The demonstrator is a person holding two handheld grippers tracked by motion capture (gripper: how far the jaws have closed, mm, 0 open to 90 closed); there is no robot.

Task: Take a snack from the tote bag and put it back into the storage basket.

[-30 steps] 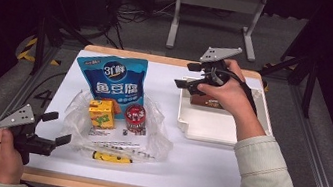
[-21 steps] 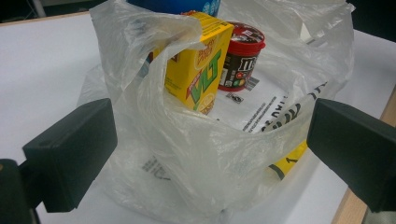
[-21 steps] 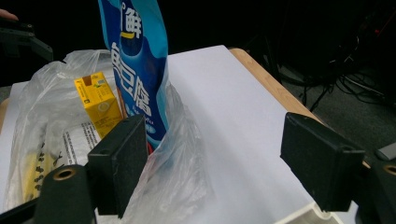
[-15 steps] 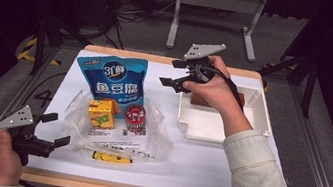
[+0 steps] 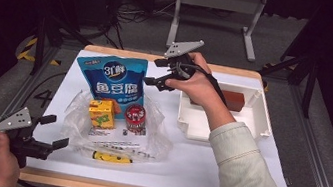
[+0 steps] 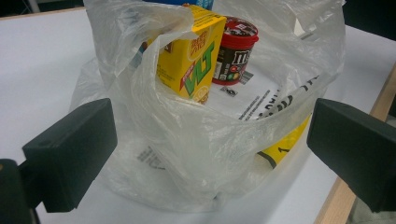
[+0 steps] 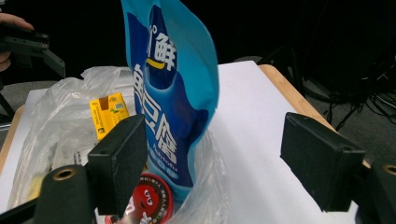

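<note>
Blue pouch point(image 5: 111, 81), propped at the back of the plastic bag point(image 5: 157, 137) on the counter point(image 5: 223, 171), is being approached by the spread, empty right claw point(image 5: 156, 73); next, its upper edge must be pinched while the spread left claw point(image 5: 54, 131) waits near the bag

The white table point(image 5: 223, 168) is brightly and evenly lit from above, with soft, faint shadows; the surroundings fall into near black. Glare glints on the plastic bag point(image 6: 196, 154). Both gripper views look soft, their near jaws blurred.
</note>
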